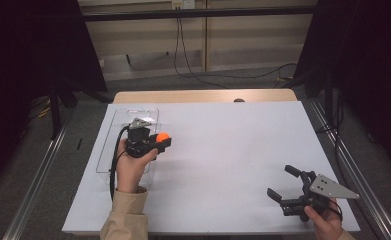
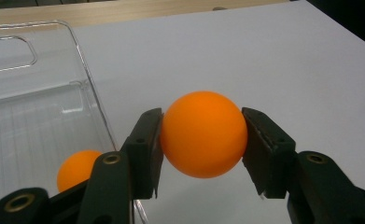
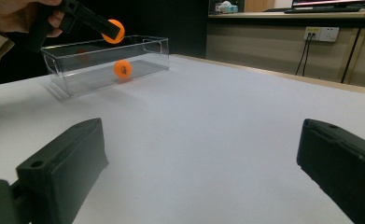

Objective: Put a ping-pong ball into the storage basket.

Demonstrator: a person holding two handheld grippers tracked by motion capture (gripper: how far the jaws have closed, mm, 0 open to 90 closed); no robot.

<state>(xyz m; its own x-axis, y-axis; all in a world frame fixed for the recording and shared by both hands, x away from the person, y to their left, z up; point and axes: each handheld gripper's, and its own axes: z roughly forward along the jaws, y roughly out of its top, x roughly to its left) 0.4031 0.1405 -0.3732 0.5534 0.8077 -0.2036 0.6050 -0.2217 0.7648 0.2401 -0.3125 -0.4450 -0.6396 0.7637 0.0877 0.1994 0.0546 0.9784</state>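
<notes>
At the left of the table [image 1: 223,150], covered in white, a clear plastic box [image 1: 108,150] lies along the edge, and the left gripper [image 1: 159,141] is held above the box's right wall, its jaws clamped on an orange ball [image 1: 163,136]. From the high view the ball is a small orange spot at the gripper's tip; the left gripper view brings it close, showing the ball [image 2: 203,134] pinched squarely between the two black pads, up off the white surface, just to the right of the box's rim [image 2: 84,60]. That same view reveals a second orange ball [image 2: 77,169] lying inside the box, partly behind the left jaw. The right gripper view looks across the table and shows both from the side: the held ball [image 3: 113,31] above the box's top edge, and the second ball [image 3: 122,68] resting on the box floor [image 3: 101,74]. Far to the right, near the table's front corner, the right gripper [image 1: 283,185] rests in the person's hand with its jaws wide apart and nothing between them, well apart from the box.
</notes>
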